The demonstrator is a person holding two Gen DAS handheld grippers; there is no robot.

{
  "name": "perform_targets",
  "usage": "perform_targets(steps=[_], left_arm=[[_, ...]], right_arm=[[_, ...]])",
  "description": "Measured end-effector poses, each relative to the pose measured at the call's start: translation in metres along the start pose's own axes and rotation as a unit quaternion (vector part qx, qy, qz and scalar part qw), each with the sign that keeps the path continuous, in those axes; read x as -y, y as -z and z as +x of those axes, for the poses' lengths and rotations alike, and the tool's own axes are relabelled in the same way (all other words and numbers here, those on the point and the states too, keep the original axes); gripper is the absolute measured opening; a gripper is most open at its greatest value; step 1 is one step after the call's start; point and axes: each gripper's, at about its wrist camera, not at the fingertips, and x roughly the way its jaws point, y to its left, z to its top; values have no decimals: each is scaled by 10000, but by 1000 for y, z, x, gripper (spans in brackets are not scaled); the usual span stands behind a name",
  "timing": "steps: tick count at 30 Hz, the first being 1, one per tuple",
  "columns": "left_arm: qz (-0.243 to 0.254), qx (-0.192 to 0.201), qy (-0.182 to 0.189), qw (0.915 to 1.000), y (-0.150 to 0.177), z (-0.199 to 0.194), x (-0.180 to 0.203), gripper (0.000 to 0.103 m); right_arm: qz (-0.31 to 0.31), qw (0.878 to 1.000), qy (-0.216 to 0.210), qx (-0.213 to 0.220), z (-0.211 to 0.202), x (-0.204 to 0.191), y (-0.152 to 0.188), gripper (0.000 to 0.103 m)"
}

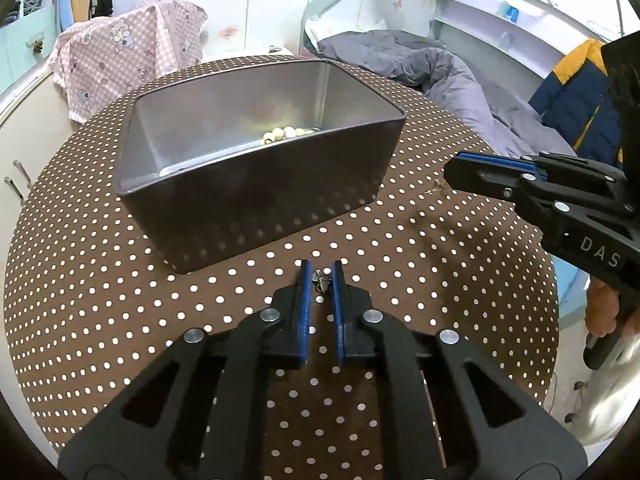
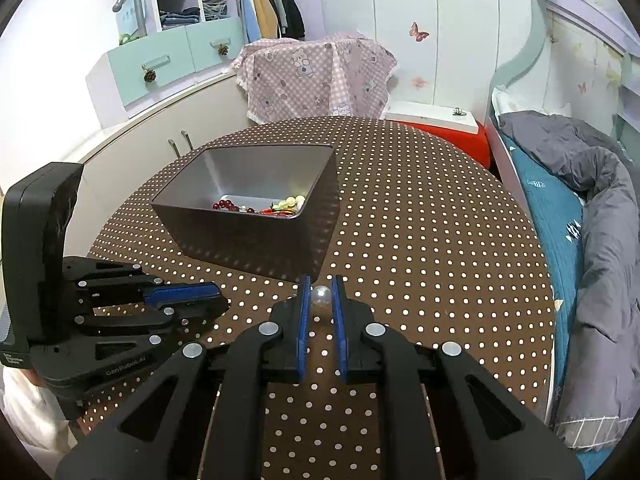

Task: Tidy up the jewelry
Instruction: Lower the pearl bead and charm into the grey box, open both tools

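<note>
A dark rectangular box (image 1: 256, 196) with a silver inside stands on the round dotted table (image 1: 400, 264); it also shows in the right wrist view (image 2: 256, 240). Bead bracelets (image 2: 260, 206) lie in it; pale beads (image 1: 282, 134) show in the left wrist view. My left gripper (image 1: 321, 276) is shut on a small silver earring (image 1: 320, 280) just in front of the box. My right gripper (image 2: 321, 294) is shut on a white pearl (image 2: 321, 296) near the box's front corner. The right gripper also shows from the side (image 1: 464, 174), and the left gripper (image 2: 216, 300) in the right wrist view.
A small gold piece (image 1: 440, 188) lies on the table by the right gripper's tips. A bed with a grey duvet (image 2: 592, 208) lies right of the table. A pink cloth-covered object (image 2: 316, 76) and white cabinets (image 2: 160, 136) stand behind it.
</note>
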Motion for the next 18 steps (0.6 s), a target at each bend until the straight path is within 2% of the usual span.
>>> perform_targets(steps=[8,18], left_arm=[[25,334,-46,9994,-9,-26,-3,10],[-15,846,-315,9959,-30,-58,-20,10]], right_arm=[[-145,9998,-30,154,-5,-7,-12,9],[-412,9984,-111,358,-1,-22,-40,9]])
